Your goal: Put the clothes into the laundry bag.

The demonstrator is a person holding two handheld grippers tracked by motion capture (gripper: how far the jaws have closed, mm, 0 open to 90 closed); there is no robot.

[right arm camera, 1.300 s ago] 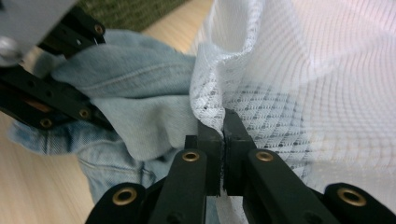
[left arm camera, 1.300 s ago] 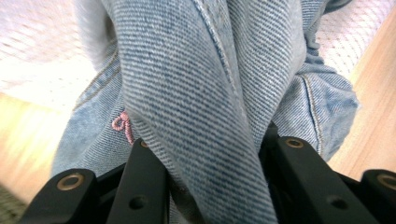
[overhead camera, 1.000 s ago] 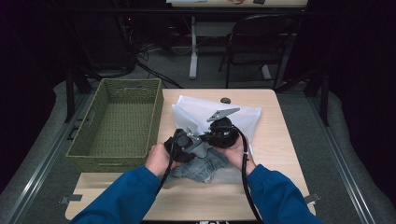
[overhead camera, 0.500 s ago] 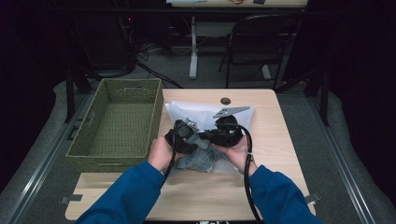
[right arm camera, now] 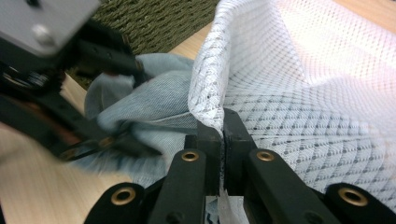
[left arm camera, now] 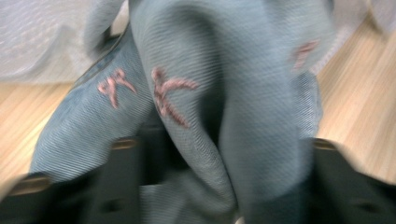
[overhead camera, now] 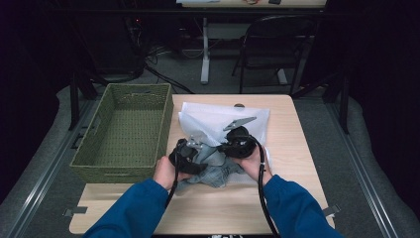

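A grey-blue denim garment [overhead camera: 210, 172] with pink stitching lies bunched on the table in front of a white mesh bag [overhead camera: 218, 119]. My left gripper [overhead camera: 190, 151] sits at the garment's left side. In the left gripper view the denim [left arm camera: 196, 70] drapes over and between my jaws, hiding the tips of the left gripper [left arm camera: 219, 154]; it looks clamped on the cloth. My right gripper [right arm camera: 222, 126] is shut on the mesh bag's [right arm camera: 299, 93] near edge, holding it raised. The denim [right arm camera: 159, 102] lies just left of that edge. In the high view the right gripper [overhead camera: 233, 144] is beside the left.
A green woven basket [overhead camera: 166, 124] stands at the table's left, touching its edge. A small dark disc [overhead camera: 239, 105] lies at the far edge of the wooden table [overhead camera: 292, 144]. A folding chair [overhead camera: 277, 29] and desk legs stand beyond.
Both hands have shifted slightly left and a little nearer to me. The denim stays bunched between the grippers and the bag's edge stays pinched.
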